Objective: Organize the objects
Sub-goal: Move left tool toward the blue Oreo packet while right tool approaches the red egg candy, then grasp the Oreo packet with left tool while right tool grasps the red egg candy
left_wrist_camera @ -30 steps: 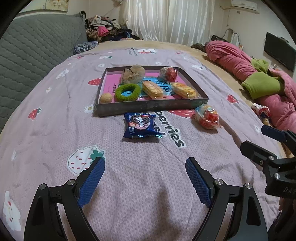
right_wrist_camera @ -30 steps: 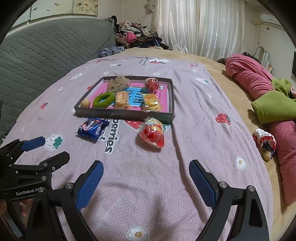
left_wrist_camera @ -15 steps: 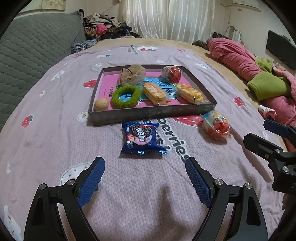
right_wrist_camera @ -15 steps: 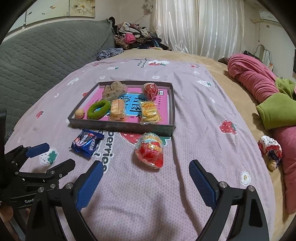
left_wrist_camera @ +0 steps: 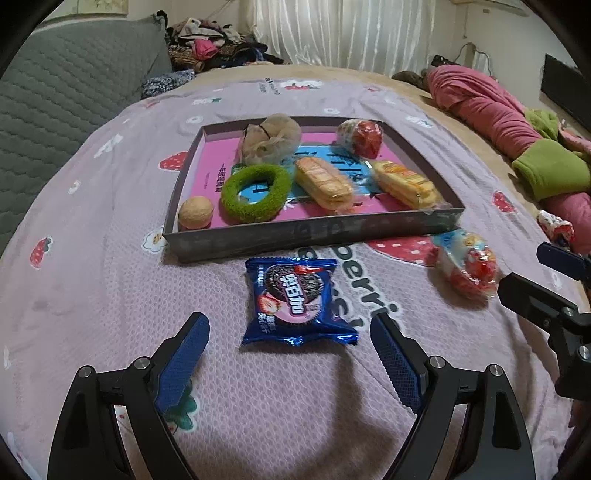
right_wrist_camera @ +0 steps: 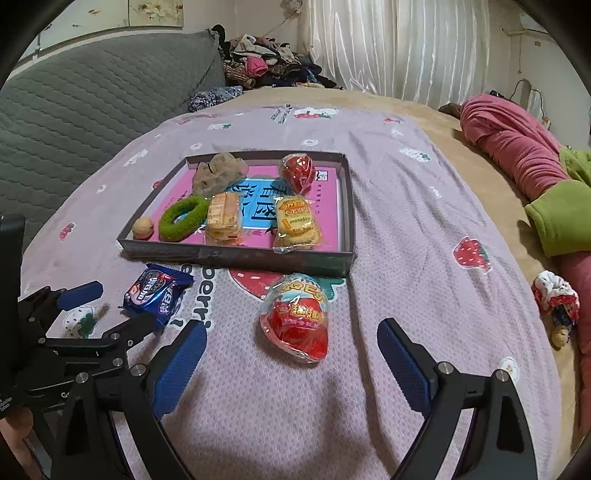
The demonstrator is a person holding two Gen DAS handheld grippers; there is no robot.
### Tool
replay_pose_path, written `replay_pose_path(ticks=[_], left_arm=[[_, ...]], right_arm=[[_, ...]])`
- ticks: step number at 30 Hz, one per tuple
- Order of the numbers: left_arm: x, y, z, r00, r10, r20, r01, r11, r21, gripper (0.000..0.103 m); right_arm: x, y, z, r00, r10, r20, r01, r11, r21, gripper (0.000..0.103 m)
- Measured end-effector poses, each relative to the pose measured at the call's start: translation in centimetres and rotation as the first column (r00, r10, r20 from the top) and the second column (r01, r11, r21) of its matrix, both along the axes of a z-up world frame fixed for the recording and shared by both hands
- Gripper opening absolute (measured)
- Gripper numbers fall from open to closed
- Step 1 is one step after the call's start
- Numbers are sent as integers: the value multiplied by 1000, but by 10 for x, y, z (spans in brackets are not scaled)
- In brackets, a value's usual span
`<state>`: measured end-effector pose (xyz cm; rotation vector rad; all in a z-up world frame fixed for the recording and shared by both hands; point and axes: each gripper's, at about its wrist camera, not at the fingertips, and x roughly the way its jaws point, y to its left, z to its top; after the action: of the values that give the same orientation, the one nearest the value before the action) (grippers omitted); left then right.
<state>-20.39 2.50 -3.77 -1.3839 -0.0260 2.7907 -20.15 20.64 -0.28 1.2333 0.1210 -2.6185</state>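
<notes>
both grippers [left_wrist_camera: 290,352] [right_wrist_camera: 291,354]: black frames, silver screws, ridged blue pads, partly legible white lettering.

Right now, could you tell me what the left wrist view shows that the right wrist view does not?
Only the left view shows the dark screen on the far wall. Only the right view shows the framed picture above the grey headboard. Both show the tray, the blue biscuit packet, the red egg packet and both open grippers.

The bedspread [left_wrist_camera: 110,295] reads "berries"; the tray's [right_wrist_camera: 236,254] pink-and-blue sheet shows "看图".
</notes>
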Motion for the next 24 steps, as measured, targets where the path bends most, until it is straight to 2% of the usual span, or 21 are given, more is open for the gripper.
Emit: replay_pose_path(ticks=[8,17,24], left_arm=[[-17,-6,-10,1000,7,7,-7,1000,28,90],[-32,-9,-27,1000,9,21,-10,999,47,90],[-37,-11,-30,1000,8,20,-10,998,68,89]], right_arm=[[-23,-6,-16,1000,-12,27,12,1000,4,94],[-40,-13,-34,1000,-23,8,23,999,42,94],[-46,-14,-42,1000,-18,9,17,1000,25,94]])
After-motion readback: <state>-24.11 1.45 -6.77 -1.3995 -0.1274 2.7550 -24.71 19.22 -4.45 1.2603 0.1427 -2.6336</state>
